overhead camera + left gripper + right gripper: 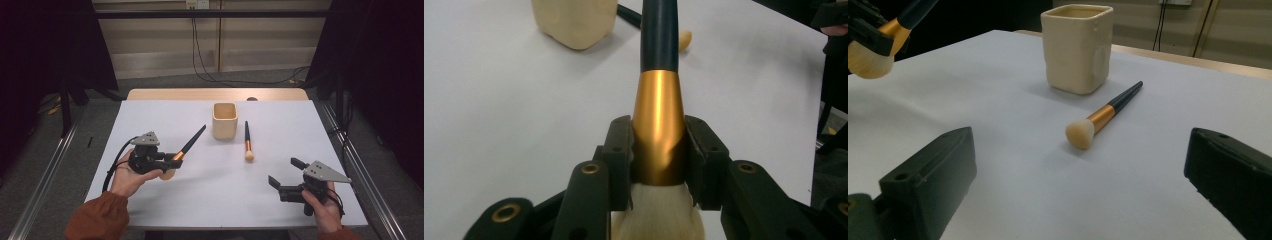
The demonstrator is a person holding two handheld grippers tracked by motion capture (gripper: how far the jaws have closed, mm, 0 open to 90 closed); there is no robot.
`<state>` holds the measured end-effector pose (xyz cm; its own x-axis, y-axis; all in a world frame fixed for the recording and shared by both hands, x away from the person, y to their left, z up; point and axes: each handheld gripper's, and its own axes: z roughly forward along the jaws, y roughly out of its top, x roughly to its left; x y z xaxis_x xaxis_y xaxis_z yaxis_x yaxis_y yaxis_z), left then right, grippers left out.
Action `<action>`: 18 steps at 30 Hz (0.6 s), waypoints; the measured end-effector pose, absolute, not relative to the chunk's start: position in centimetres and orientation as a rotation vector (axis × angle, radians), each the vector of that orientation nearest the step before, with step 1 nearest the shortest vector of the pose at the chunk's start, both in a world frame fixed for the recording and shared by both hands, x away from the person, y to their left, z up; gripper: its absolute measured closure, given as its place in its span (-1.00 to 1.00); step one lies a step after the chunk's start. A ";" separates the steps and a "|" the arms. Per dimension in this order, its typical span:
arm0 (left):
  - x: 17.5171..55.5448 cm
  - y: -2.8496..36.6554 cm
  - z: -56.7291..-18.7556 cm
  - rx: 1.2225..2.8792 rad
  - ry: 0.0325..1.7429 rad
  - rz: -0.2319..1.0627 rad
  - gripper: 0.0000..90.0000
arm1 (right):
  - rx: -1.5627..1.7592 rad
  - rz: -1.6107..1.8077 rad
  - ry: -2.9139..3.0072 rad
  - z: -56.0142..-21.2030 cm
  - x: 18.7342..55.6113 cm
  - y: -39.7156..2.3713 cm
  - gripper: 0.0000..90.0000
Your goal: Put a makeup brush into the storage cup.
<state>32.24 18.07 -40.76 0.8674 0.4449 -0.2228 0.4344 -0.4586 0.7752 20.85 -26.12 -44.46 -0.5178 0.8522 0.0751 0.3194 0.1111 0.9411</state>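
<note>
Brush [190, 144] clamped by its gold collar in the left tongs [167, 159], lower left above the tabletop [280, 190]; right tongs [282, 172], lower right, gape empty.

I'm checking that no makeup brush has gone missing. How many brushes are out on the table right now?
2. One brush is clamped by its gold ferrule in the left gripper, lifted off the table. The other brush lies flat right of the cream cup, whose inside is hidden.

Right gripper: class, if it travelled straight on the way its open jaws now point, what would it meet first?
Most likely the smaller brush lying on the table; the right gripper aims at its bristle end, with the cream cup behind. Depth is uncertain.
</note>
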 end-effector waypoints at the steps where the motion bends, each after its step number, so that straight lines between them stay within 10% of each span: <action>1: 32.2 18.1 -40.8 2.110 0.636 0.014 0.48 | 1.138 1.412 1.898 -44.4 20.9 -26.0 -1.00; 18: 31.5 14.3 -40.5 2.164 0.546 -0.110 0.48 | 1.025 1.537 1.969 -42.8 22.6 -23.6 -1.00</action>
<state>31.46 14.27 -40.45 0.8996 0.3437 -0.2693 0.4210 -0.5196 0.7435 22.58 -23.57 -42.81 -0.6295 0.7705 0.0998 0.2839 0.1085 0.9527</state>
